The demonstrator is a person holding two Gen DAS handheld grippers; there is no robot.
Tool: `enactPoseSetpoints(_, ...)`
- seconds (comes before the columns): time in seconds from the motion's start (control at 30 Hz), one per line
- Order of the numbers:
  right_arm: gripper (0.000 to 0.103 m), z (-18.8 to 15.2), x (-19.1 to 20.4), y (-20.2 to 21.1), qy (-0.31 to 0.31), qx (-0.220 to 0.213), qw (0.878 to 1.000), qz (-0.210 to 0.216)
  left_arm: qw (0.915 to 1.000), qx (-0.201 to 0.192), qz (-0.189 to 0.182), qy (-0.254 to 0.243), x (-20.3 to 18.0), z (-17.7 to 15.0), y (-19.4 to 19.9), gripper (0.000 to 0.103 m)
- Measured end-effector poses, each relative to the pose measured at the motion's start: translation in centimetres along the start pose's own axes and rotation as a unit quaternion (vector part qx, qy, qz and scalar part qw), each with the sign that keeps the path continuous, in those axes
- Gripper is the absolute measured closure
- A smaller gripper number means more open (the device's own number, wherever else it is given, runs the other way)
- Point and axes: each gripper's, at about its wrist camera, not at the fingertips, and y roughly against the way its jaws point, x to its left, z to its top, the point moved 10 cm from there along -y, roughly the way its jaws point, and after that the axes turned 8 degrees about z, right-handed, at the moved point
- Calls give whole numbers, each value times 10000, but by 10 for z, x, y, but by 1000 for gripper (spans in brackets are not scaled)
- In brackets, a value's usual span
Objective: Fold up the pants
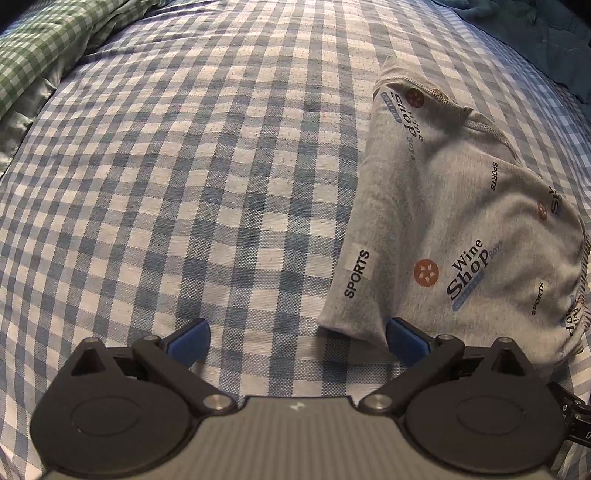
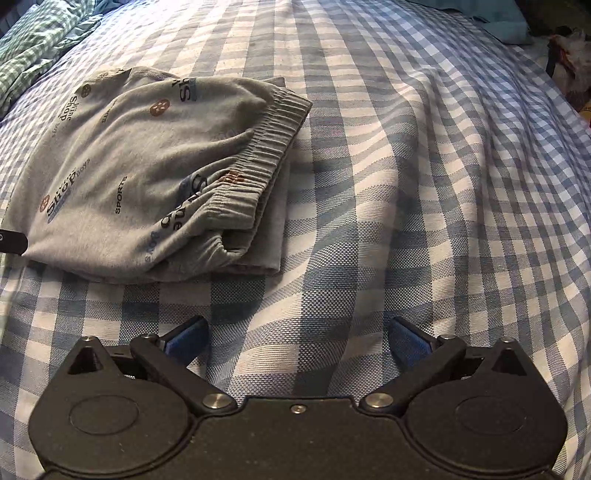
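The grey pants (image 1: pixel 454 206), printed with "Wine Shop" and "SPORTS", lie folded in a compact bundle on the blue checked bedspread (image 1: pixel 184 184). In the right wrist view the pants (image 2: pixel 147 177) sit at the left with the elastic waistband on top. My left gripper (image 1: pixel 297 338) is open and empty; its right blue pad sits at the bundle's near left corner. My right gripper (image 2: pixel 297 339) is open and empty, over bare bedspread (image 2: pixel 424 184) just in front of and right of the bundle.
A green checked pillow or quilt (image 1: pixel 40 44) lies at the far left of the bed. Teal fabric (image 2: pixel 498 18) lies at the far right, with a dark cluttered item (image 2: pixel 570 62) beyond the bed's right edge. The bedspread is rumpled on the right.
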Motion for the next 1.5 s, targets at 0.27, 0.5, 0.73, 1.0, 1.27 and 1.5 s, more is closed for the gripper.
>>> enactPoseSetpoints(0.27, 1, -3, 4, 4, 77, -375, 9993, 28, 9997, -188, 109, -68, -7, 0, -8, 0)
enactPoseSetpoints(0.5, 1, 6, 2, 14, -14, -147, 9998, 147, 9989, 449, -99, -129, -3, -3, -4, 0)
enactPoseSetpoints(0.73, 1, 48, -4, 20, 193, -439, 9978, 463, 9997, 257, -20, -27, 11, 17, 6, 0)
enactPoseSetpoints(1.0, 1, 121, -2, -20, -14, -86, 9876, 1570, 9985, -199, -415, -298, -15, 54, 5, 0)
enactPoseSetpoints(1.27, 1, 162, 12, -35, -101, 2, 9714, 2372, 9948, -210, -841, -538, -57, 65, -10, 0)
enactPoseSetpoints(1.5, 0, 153, 12, -39, 3, -237, 9701, 2414, 9960, -193, -621, -615, -49, 43, -21, 0)
